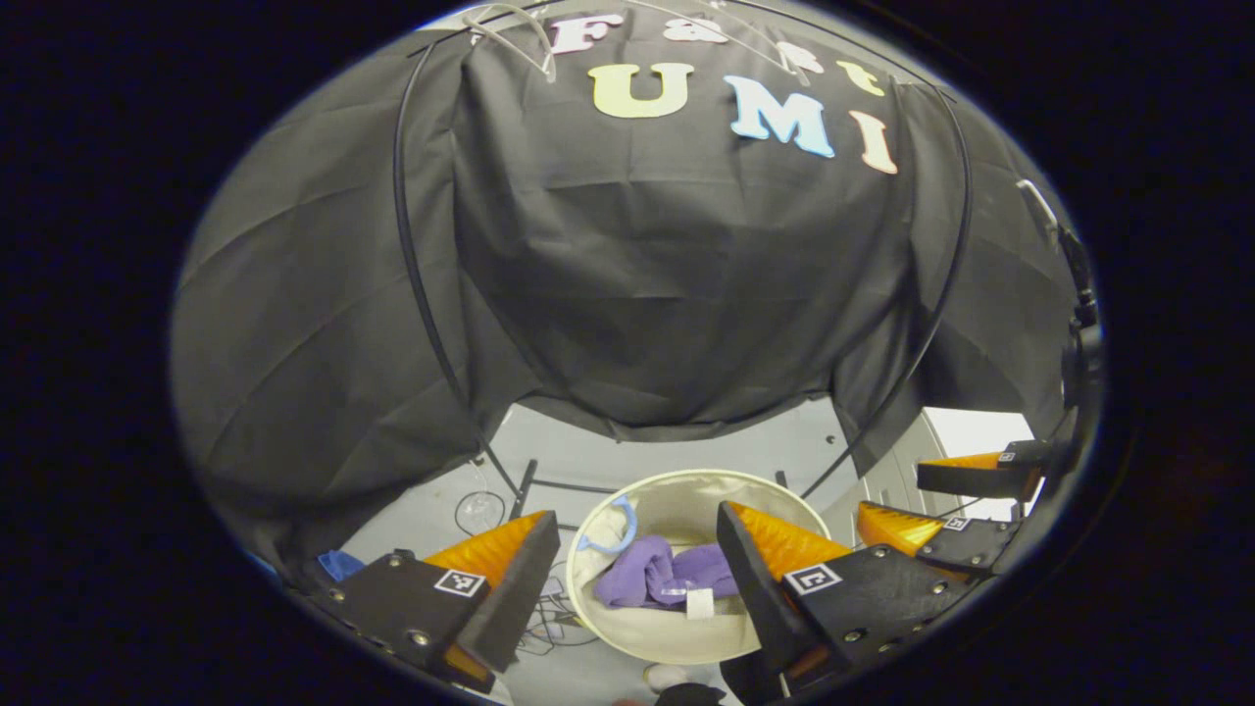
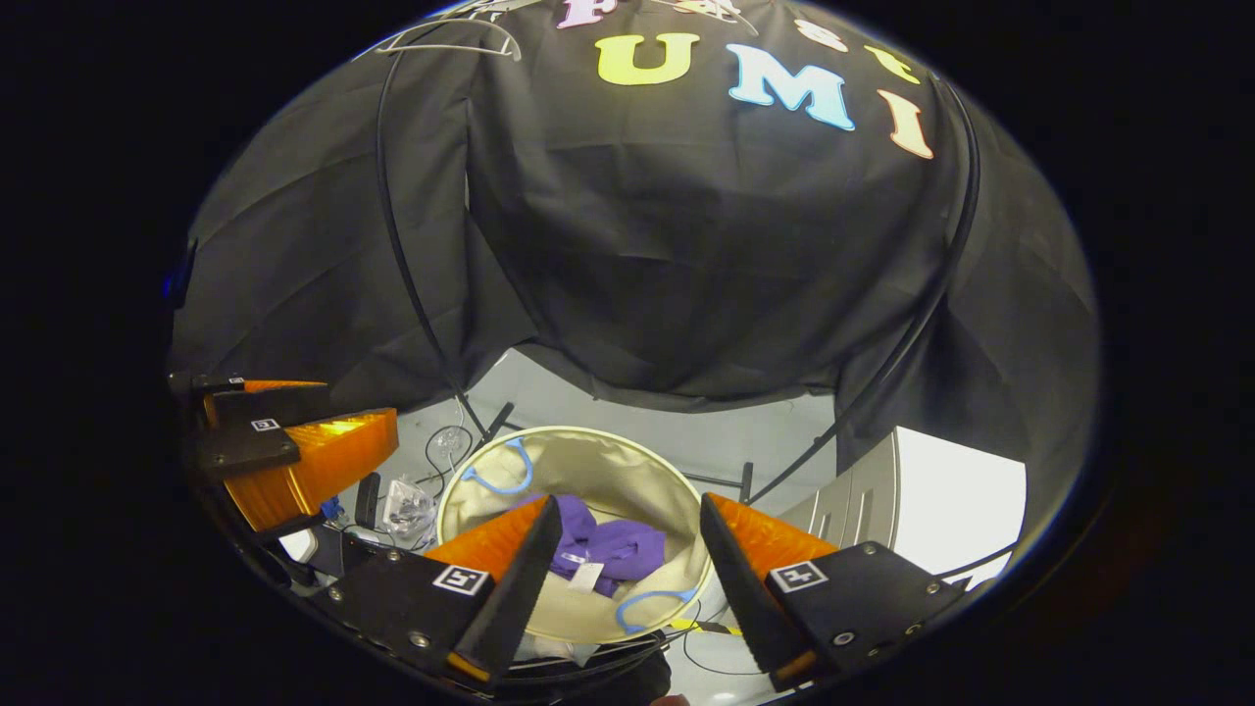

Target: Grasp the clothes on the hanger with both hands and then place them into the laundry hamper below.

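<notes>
Clothes (image 1: 667, 576) in hamper (image 1: 677, 642), below open left claw (image 1: 637, 569).

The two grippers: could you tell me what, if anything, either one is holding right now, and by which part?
Nothing is held. The left gripper and right gripper hang open above the hamper, where the purple garment lies.

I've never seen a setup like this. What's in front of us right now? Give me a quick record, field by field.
Hamper: round pale laundry hamper on the floor below both grippers
Clothes: purple garment lying crumpled inside the hamper
Hanger: bare hanger up against the black cloth wall
Left gripper: open, holding nothing, above the hamper
Right gripper: open, holding nothing, above the hamper
Floor: cables beside the hamper
Task state: the clothes appear to be already in the hamper
</notes>
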{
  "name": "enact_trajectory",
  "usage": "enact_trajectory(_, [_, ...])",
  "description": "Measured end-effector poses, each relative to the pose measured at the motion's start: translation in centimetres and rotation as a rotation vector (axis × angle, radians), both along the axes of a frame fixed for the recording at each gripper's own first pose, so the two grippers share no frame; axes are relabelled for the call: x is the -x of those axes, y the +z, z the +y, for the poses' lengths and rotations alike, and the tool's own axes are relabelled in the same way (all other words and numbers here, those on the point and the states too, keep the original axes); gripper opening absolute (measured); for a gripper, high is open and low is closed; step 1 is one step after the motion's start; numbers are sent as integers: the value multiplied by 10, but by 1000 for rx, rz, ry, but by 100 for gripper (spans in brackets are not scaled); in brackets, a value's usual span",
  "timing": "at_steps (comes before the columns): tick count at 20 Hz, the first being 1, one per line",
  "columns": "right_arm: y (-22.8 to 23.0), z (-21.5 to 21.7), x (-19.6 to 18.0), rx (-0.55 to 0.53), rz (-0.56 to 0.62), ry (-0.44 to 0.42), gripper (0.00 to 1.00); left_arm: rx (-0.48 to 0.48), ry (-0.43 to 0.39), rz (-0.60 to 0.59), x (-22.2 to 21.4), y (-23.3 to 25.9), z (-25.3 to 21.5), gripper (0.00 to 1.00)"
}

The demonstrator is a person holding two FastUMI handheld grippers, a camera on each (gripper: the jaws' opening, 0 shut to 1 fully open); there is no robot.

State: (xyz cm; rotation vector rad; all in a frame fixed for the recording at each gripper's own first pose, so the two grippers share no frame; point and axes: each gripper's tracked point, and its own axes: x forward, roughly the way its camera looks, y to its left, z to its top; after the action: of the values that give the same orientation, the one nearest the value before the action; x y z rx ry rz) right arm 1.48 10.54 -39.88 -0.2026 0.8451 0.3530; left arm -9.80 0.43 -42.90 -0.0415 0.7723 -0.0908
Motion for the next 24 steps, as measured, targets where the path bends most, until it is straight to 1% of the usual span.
enact_trajectory(1, [5,1,-2,-8,-11,-5,93,-2,6,-9,-2,4,2,94])
enact_trajectory(2, [12,1,-4,-17,-26,-10,94,-6,12,-25,-4,12,5,100])
enact_trajectory(5, [45,5,-12,-46,-100,-23,94,-13,20,-103,-16,50,12,100])
enact_trajectory(6, [60,6,-16,-53,-138,-29,94,-15,17,-143,-21,68,14,94])
enact_trajectory(7, [77,6,-21,-64,-177,-35,94,-21,12,-184,-27,87,16,100])
enact_trajectory(8, [95,6,-26,-77,-215,-44,94,-26,8,-230,-31,107,18,100])
enact_trajectory(11, [152,6,-37,-111,-337,-62,94,-23,-4,-350,-46,162,20,94])
enact_trajectory(12, [170,5,-40,-116,-373,-62,94,-18,-10,-384,-49,182,19,94])
enact_trajectory(13, [187,4,-42,-118,-410,-62,92,-15,-16,-421,-51,202,19,100])
enact_trajectory(15, [221,1,-45,-126,-483,-65,92,-15,-29,-482,-58,235,17,100])
enact_trajectory(17, [251,-4,-46,-133,-546,-70,94,-21,-37,-533,-63,259,18,100])
enact_trajectory(20, [285,-10,-45,-141,-591,-93,92,-21,-40,-580,-56,296,28,99])
enact_trajectory(22, [307,-24,-46,-144,-627,-119,95,-5,-35,-616,-48,315,32,99])
enact_trajectory(23, [318,-29,-48,-152,-648,-133,92,-2,-34,-635,-45,327,34,99])
enact_trajectory(24, [330,-34,-50,-163,-666,-145,93,-7,-30,-652,-45,339,38,99])
